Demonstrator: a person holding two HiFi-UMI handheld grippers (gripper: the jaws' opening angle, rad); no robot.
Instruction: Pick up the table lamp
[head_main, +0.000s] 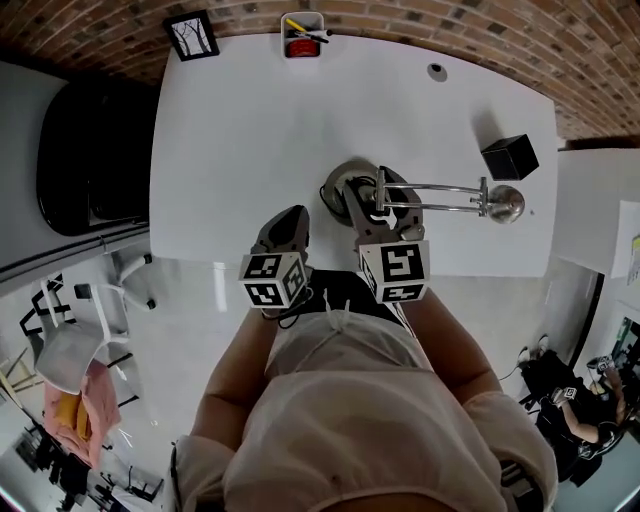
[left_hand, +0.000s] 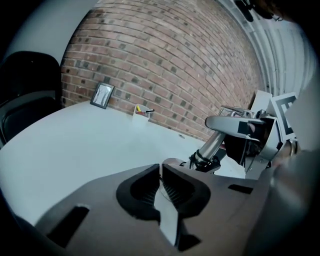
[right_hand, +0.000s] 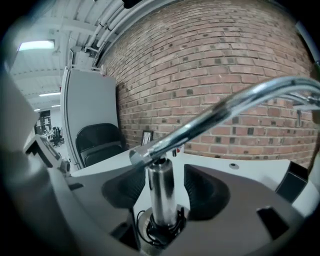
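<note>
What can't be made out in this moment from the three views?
Lamp base: head view, mostly covered by the right gripper.
Lamp head: right gripper view, cut off at the right edge.
Pen holder contents: too small to identify in any view.
Picture frame image: too small to read.

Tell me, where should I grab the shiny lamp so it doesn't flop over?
Grab the straight post just above the round base, coming from the table's near edge. It's thin, round and upright, so jaws fit either side; the long arm sticks out sideways and might swing. The right hand-held gripper straddles the post, open.
</note>
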